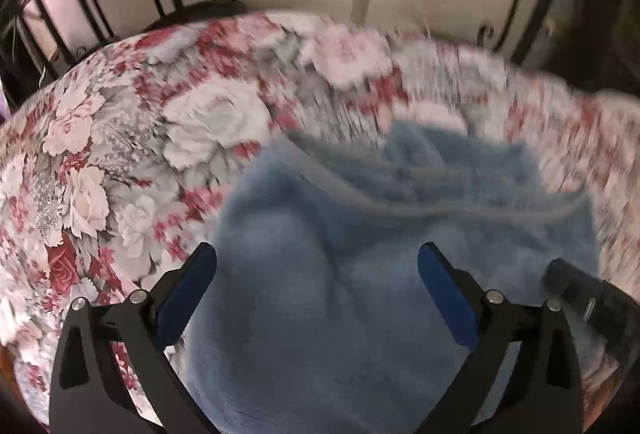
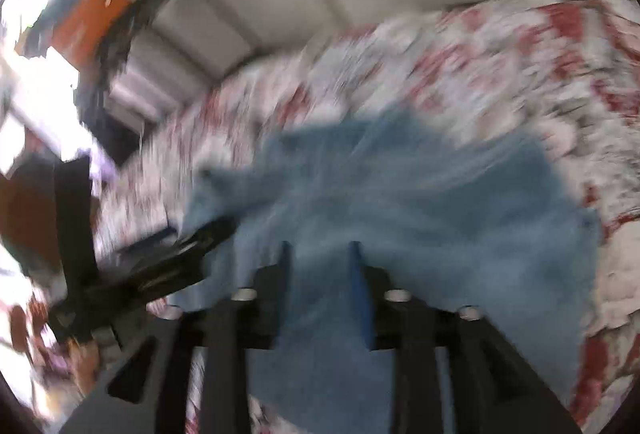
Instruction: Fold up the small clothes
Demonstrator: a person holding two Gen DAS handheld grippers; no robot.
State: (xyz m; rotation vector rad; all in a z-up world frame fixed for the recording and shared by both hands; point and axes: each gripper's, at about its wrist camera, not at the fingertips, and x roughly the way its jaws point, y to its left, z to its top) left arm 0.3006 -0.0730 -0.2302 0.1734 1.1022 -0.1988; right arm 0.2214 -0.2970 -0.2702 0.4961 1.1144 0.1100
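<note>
Left wrist view: your left gripper (image 1: 316, 266) hangs over the blue cloth (image 1: 360, 234), its 2 fingers spread wide and holding nothing. The cloth lies rumpled on the floral sheet (image 1: 100, 154), near its right side, a ridge running across it. The wide spread probably readies you for a thick fold.

Right wrist view: heavily blurred. Your right gripper (image 2: 318, 254) sits over the cloth (image 2: 440, 194), fingers part open; I cannot tell whether fabric is pinched.

Both wrist cameras look down close over the blue fleece garment (image 1: 360, 234) (image 2: 400, 194) on the floral bedspread (image 1: 120, 154) (image 2: 480, 54), sharing both.
</note>
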